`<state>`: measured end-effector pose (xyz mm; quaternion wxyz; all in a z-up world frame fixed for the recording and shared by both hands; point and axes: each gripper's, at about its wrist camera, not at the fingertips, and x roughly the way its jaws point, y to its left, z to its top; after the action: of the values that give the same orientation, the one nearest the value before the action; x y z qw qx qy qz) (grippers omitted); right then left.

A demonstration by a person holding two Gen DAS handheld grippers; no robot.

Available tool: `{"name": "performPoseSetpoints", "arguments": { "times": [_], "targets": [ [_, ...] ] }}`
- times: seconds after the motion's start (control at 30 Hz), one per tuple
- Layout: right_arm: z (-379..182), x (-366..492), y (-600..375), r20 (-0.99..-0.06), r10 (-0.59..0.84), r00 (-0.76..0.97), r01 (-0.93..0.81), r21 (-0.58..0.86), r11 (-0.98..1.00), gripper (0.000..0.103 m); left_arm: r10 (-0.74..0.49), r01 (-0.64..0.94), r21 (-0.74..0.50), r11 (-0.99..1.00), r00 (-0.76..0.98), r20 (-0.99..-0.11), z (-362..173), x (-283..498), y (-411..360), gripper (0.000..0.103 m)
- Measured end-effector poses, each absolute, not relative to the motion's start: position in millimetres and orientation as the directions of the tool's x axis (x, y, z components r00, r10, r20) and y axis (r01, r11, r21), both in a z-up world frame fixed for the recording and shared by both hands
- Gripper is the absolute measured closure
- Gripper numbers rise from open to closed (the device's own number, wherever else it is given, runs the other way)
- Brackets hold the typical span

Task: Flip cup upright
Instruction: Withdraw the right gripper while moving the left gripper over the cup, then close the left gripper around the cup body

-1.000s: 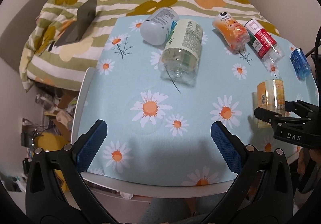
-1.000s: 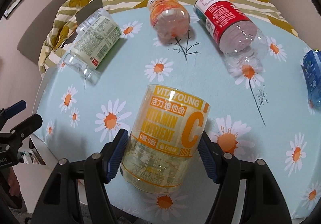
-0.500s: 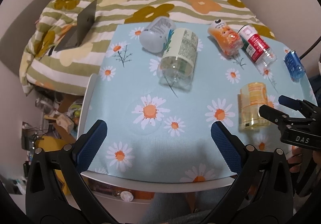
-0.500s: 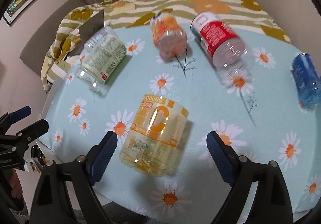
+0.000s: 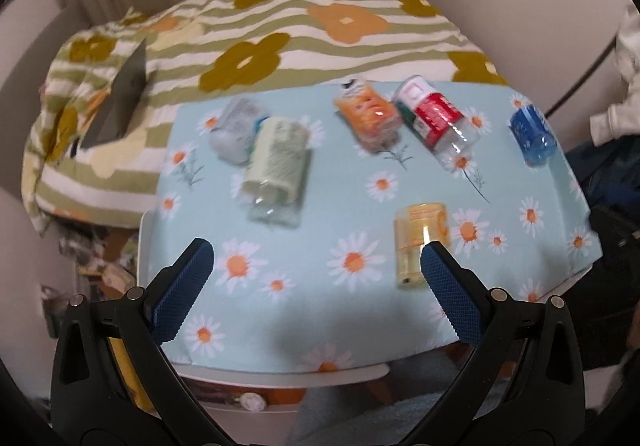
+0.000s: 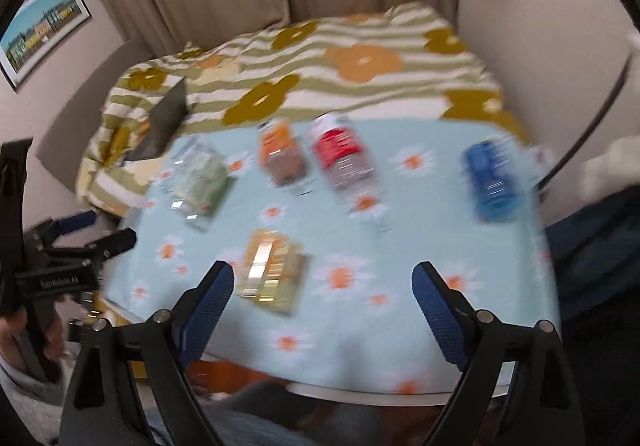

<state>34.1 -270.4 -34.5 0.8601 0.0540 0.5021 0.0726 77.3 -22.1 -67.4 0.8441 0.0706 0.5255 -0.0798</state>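
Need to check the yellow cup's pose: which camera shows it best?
Left wrist: the yellow cup is fairly sharp, standing on the table by the left gripper's right finger. Right wrist shows it motion-blurred.

The right gripper [image 6: 324, 296] hangs above the near edge of the daisy-print surface [image 6: 420, 222] with its blue-padded fingers [image 6: 208, 300] spread wide and nothing between them. The yellow cup [image 6: 272, 272] stands on the surface just beyond the left finger, blurred, while farther back lie a green-labelled bottle [image 6: 202, 182], an orange bottle [image 6: 282, 156], a red-labelled bottle [image 6: 344, 154] and a blue bottle [image 6: 494, 180]. At the left edge the left gripper [image 6: 94, 234] is held beside the surface, and a striped floral blanket [image 6: 320, 78] lies behind it.
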Motion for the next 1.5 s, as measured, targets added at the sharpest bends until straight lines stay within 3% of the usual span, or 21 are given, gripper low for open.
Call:
{"name": "performPoseSetpoints", "arguments": {
  "times": [0.27,0.5,0.77,0.97,1.07,1.33,1.5],
  "targets": [
    [-37.1,43.9,-330.3,-0.858,0.057,0.511,-0.123,-0.007,0.992,0.014,-0.114,0.203,-0.069,0.977,0.216,-0.97,-126.8,107.6,-85.8,0.0],
    [-71.8,61.5,-358.8,-0.868,0.139,0.476,-0.165,0.067,0.984,0.014,-0.132,0.132,-0.122,0.984,0.071,-0.989,-173.8,134.4,-105.2,0.0],
    [-92.9,73.9,-368.6,-0.865,0.203,0.458,-0.199,0.123,0.972,0.014,-0.09,0.128,-0.089,0.988,0.003,-0.996,-191.2,144.8,-113.6,0.0],
    [-100.0,77.0,-372.1,-0.87,0.21,0.446,-0.199,0.133,0.971,0.014,-0.07,0.148,-0.074,0.986,-0.036,-0.997,-199.9,148.4,-119.7,0.019],
    [-101.6,78.0,-373.1,-0.872,0.207,0.444,-0.198,0.13,0.972,0.014,-0.074,0.153,-0.082,0.985,-0.06,-0.995,-206.4,148.2,-120.8,0.039],
    [-100.8,78.1,-373.0,-0.87,0.207,0.448,-0.198,0.129,0.972,0.014,-0.097,0.173,-0.102,0.98,-0.038,-0.995,-194.0,142.0,-116.3,0.041],
    [-88.6,73.6,-370.8,-0.857,0.203,0.475,-0.195,0.122,0.973,0.014,-0.195,0.141,-0.181,0.973,0.1,-0.976,-152.6,126.9,-107.8,0.041]
  ]
}}
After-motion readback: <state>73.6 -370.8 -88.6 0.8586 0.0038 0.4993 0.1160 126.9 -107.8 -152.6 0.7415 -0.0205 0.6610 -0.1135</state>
